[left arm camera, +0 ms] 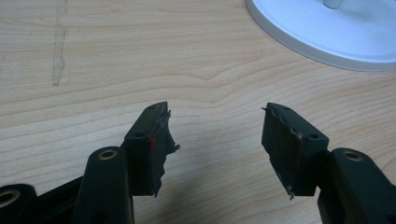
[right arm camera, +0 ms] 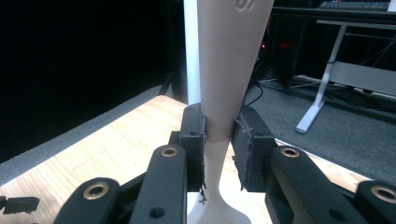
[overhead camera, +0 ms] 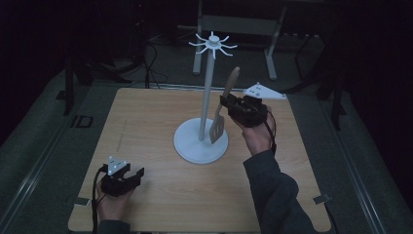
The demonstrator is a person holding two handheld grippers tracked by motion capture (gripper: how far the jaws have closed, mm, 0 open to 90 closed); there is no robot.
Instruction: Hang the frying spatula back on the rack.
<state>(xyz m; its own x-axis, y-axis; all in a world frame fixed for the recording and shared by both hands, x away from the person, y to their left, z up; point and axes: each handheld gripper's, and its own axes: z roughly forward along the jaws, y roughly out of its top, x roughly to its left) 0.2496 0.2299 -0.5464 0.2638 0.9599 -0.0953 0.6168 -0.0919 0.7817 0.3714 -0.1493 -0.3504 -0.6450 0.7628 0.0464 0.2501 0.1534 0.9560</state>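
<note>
A white stand [overhead camera: 208,83] with a round base [overhead camera: 187,144] and a ring of hooks [overhead camera: 213,44] on top rises from the middle of the wooden table [overhead camera: 156,190]. My right gripper [overhead camera: 227,104] is shut on a pale wooden spatula [overhead camera: 229,87], held upright just right of the pole, blade end down over the base. In the right gripper view the spatula's handle [right arm camera: 229,60] runs up between the jaws, with the white pole [right arm camera: 191,51] just behind. My left gripper [overhead camera: 139,174] rests open at the table's front left; its fingers [left arm camera: 152,135] stand apart over bare wood.
The stand's base [left arm camera: 327,32] lies ahead and to the right of the left gripper. Beyond the table's far edge stands a grey desk frame [overhead camera: 236,29] on dark carpet with cables. Metal brackets [overhead camera: 321,199] sit at the table's front corners.
</note>
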